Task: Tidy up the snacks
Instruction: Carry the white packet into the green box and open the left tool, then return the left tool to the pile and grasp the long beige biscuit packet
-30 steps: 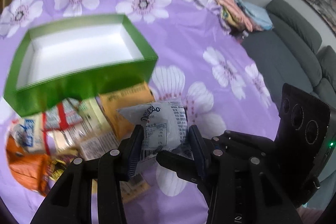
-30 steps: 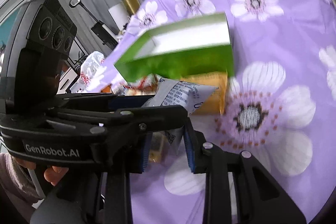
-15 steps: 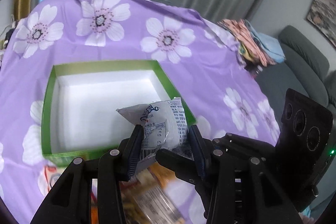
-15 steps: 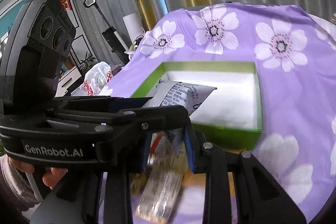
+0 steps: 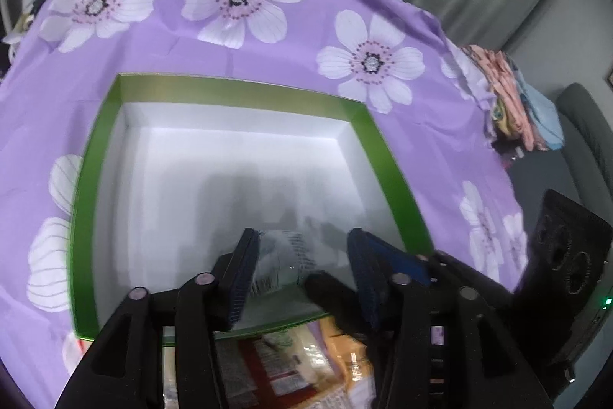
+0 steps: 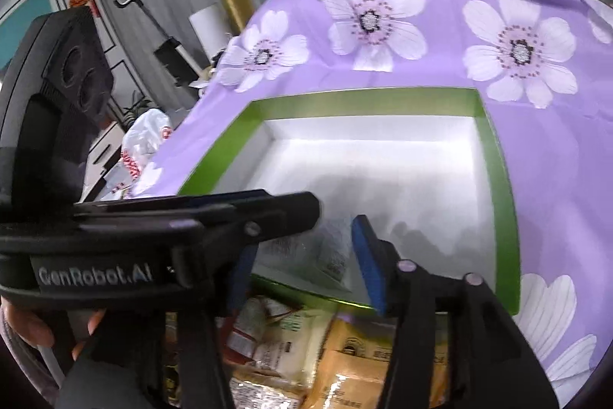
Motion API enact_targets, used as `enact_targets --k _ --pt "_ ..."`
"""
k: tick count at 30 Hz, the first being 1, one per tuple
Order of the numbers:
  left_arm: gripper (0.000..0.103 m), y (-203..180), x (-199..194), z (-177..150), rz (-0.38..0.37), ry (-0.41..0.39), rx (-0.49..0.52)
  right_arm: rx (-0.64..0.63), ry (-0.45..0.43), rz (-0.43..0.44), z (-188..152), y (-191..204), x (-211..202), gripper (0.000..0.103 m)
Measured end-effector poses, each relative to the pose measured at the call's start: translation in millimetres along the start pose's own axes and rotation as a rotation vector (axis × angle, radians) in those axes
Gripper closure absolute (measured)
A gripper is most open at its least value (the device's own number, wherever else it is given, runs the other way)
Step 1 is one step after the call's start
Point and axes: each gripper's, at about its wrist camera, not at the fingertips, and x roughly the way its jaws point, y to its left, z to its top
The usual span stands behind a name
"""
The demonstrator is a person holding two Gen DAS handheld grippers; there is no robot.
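Note:
A green box (image 5: 387, 156) with a white inside lies open on the purple flowered cloth; it also shows in the right wrist view (image 6: 498, 179). A white snack packet (image 5: 283, 257) is blurred between both grippers' jaws, over the box's near edge; in the right wrist view the packet (image 6: 310, 252) shows between the blue pads. My left gripper (image 5: 302, 263) and right gripper (image 6: 302, 252) both have their jaws spread wider than the packet. The right gripper's finger crosses in front of the left one.
Several snack packets (image 6: 306, 344) lie in a heap just before the box's near wall, also seen in the left wrist view (image 5: 283, 363). A grey sofa (image 5: 586, 140) with folded clothes stands right of the table. A white plastic bag (image 6: 145, 137) lies at the left.
Both grippers moved forward over the box with the white packet, then their jaws opened. The packet has dropped lower between the pads and is blurred.

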Motion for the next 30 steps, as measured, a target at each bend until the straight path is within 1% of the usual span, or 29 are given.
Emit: enact_targets --k 2,3,5,9,15,20,24,29,30 --pt "0.029 3.6 -6.2 -1.0 0.018 -0.011 -0.004 0.003 -0.019 0.000 -3.0 -2.5 -8.0 0.051" --pt "0.027 5.4 -11.0 -2.3 0.024 -0.020 -0.009 0.008 -0.028 -0.007 -4.8 -3.9 -13.4 0.050" --pt "0.026 7.8 -19.8 -5.0 0.037 -0.032 -0.010 0.018 -0.041 -0.018 -7.9 -6.6 -23.2 0.046" --pt "0.026 8.7 -40.9 -17.7 0.087 -0.057 -0.001 0.041 -0.062 -0.022 -18.0 -10.0 -45.8 0.042" --pt "0.025 10.3 -75.7 -45.0 0.094 -0.089 -0.011 0.050 -0.054 -0.030 -45.5 -7.2 -76.8 0.040" --pt "0.025 7.0 -99.7 -70.5 0.082 -0.106 -0.015 0.042 -0.033 -0.037 -67.2 -0.2 -90.7 0.040" --pt "0.025 3.8 -105.4 -91.9 0.080 -0.080 -0.022 0.039 -0.007 -0.028 -84.1 5.9 -95.0 0.040" --pt "0.025 1.5 -104.0 -122.6 0.047 -0.015 -0.030 0.027 0.022 -0.023 -104.0 14.3 -97.6 0.040" --pt "0.025 1.0 -102.4 -128.3 0.030 0.002 -0.031 0.019 0.030 -0.020 -108.6 16.5 -98.0 0.040"
